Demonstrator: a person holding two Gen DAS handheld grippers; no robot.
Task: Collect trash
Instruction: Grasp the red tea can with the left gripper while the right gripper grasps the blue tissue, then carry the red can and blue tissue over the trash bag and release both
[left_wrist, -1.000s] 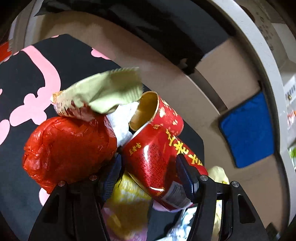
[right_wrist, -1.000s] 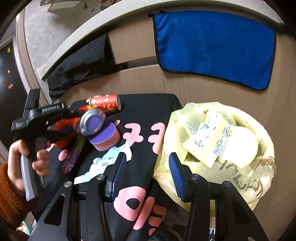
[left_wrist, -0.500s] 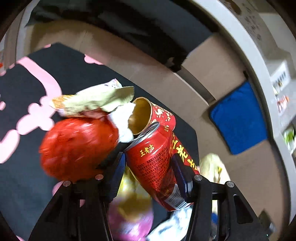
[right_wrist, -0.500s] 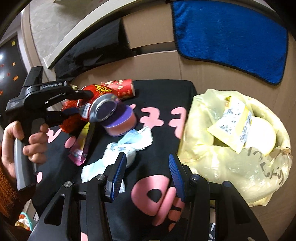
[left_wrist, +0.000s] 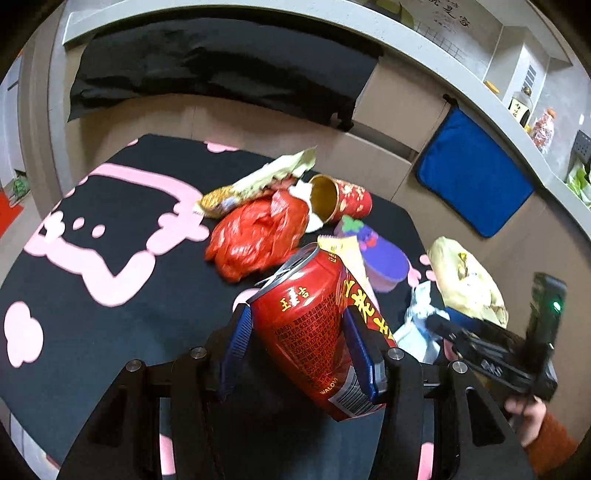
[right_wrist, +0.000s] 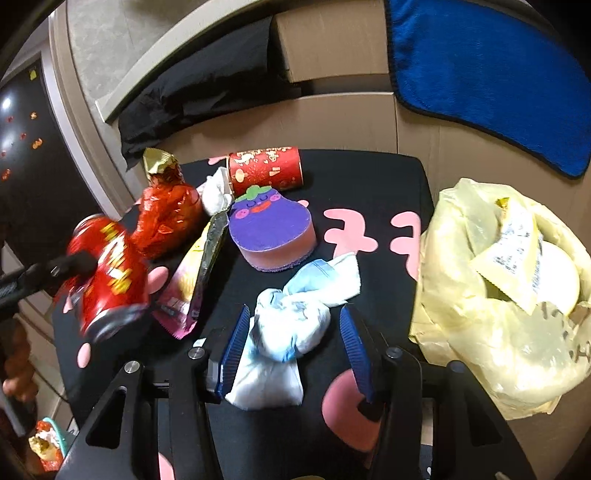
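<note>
The red can (left_wrist: 321, 328) held between the left gripper's (left_wrist: 299, 350) jaws carries the brand 王老吉 in small yellow characters near its top rim, with large yellow characters, partly cut off by a jaw, running down its side. Near its base the white letters "WALOVI" stand beside a barcode label, and the block of fine yellow print on its body is too small to read. The wall panel (left_wrist: 448, 18) high at the back shows dark handwritten characters that cannot be made out, and the print on the pale wrapper (right_wrist: 517, 254) inside the yellow bag (right_wrist: 461, 295) is likewise too blurred to read.
</note>
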